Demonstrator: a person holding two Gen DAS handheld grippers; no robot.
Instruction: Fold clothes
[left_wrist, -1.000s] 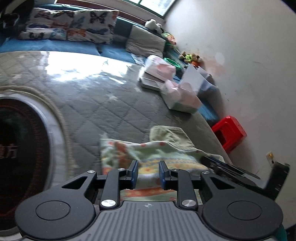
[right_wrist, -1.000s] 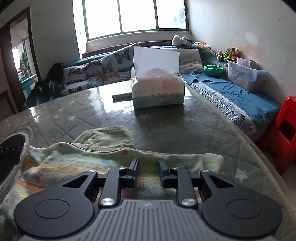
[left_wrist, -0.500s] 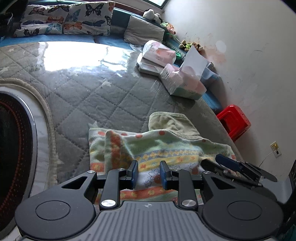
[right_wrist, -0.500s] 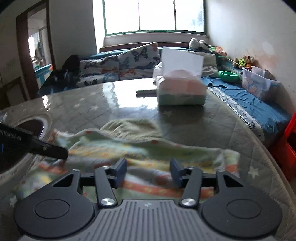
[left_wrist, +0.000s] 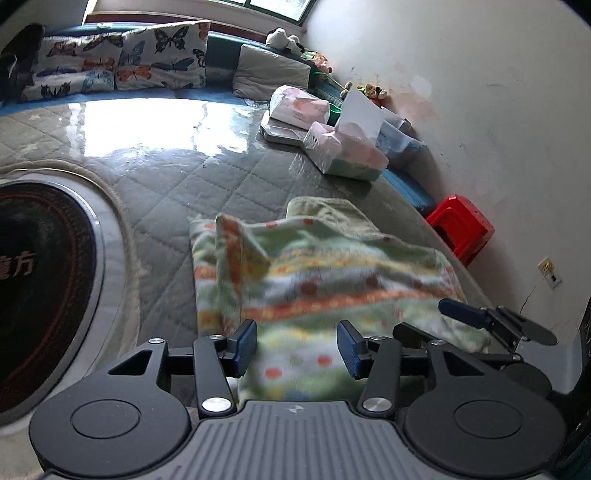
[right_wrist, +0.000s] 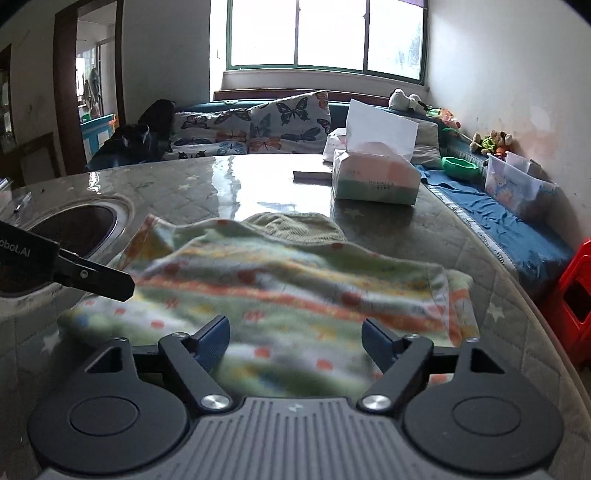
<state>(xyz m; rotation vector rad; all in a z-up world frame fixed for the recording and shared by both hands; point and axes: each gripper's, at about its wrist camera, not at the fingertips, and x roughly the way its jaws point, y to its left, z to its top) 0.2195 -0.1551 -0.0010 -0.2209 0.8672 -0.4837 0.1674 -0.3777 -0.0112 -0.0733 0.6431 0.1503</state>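
At the left of the quilted table (left_wrist: 229, 184) a round dark cooker plate (left_wrist: 40, 280) sits sunk in its ring, well apart from the work; beside it, toward the table's near right edge, lies the patterned garment (left_wrist: 332, 273), striped and dotted in green and orange, with a plain green cloth (left_wrist: 325, 214) peeking out at its far edge; the left gripper (left_wrist: 297, 345) hovers over the garment's near hem, its jaws having just been opening and now standing partly apart, the cloth lying below and between them but no pad pressing on it; the right gripper (right_wrist: 295, 341) stands at the same hem further right, its jaws also just opened and now wide, holding nothing; a tissue box (right_wrist: 375, 177) stands near the far right edge, clear of the cloth; the fold looks freshly laid and released, I judge. The risks from here: the garment's left end is bunched into a ridge, so a further fold could set crooked; the right end lies close to the table's edge, so a careless tug might drag it off; and a pad pulled back low could snag the hem and undo the fold.
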